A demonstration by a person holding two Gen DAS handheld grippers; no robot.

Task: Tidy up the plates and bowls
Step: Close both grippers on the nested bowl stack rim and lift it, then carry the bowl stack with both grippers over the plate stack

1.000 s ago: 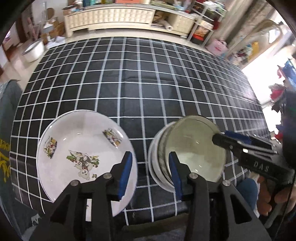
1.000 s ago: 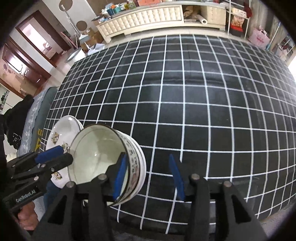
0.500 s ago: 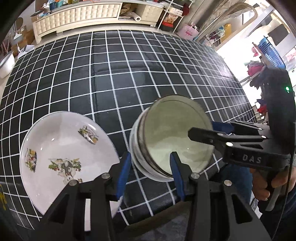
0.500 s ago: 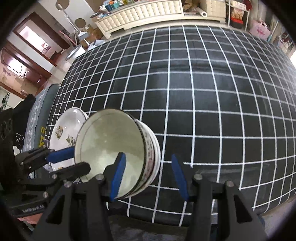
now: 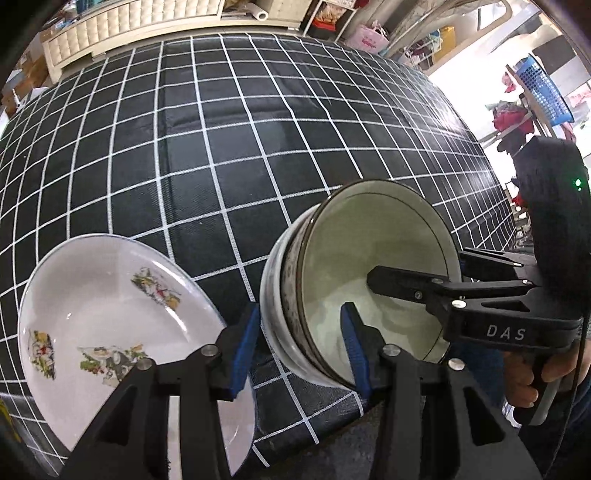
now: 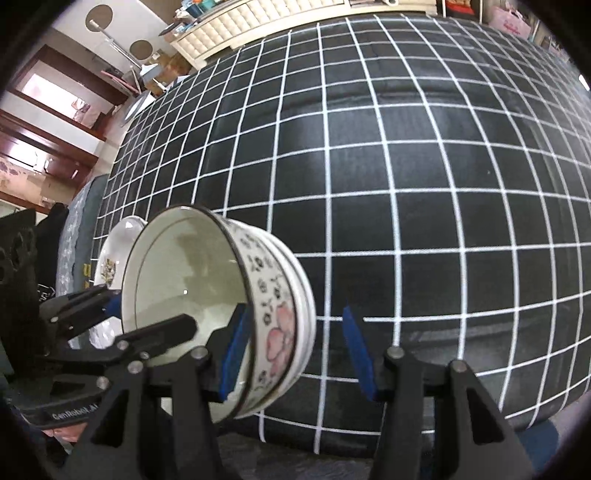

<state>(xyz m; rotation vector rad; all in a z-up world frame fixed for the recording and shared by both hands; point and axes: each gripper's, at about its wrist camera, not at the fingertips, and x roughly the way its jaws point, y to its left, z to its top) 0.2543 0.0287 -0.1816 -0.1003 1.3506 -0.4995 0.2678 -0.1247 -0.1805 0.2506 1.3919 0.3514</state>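
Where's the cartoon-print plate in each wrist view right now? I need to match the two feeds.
Left wrist: the cartoon-print plate fills the lower left, partly behind the left tongs.
Right wrist: only a sliver of the plate shows at mid left, behind the tilted bowl stack.
Shared landmark: the bowl stack, right of the plate in both views, on the black grid tablecloth.

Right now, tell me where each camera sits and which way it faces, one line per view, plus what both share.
Left wrist: on the left tool, looking forward over the checked tablecloth; shows its own fingers astride the bowl stack, the plate, the right tool and hand.
Right wrist: on the right tool, facing across the table toward the sideboard; its left finger sits inside the bowl.
Shared: bowl stack, plate, tablecloth, each other's tool.
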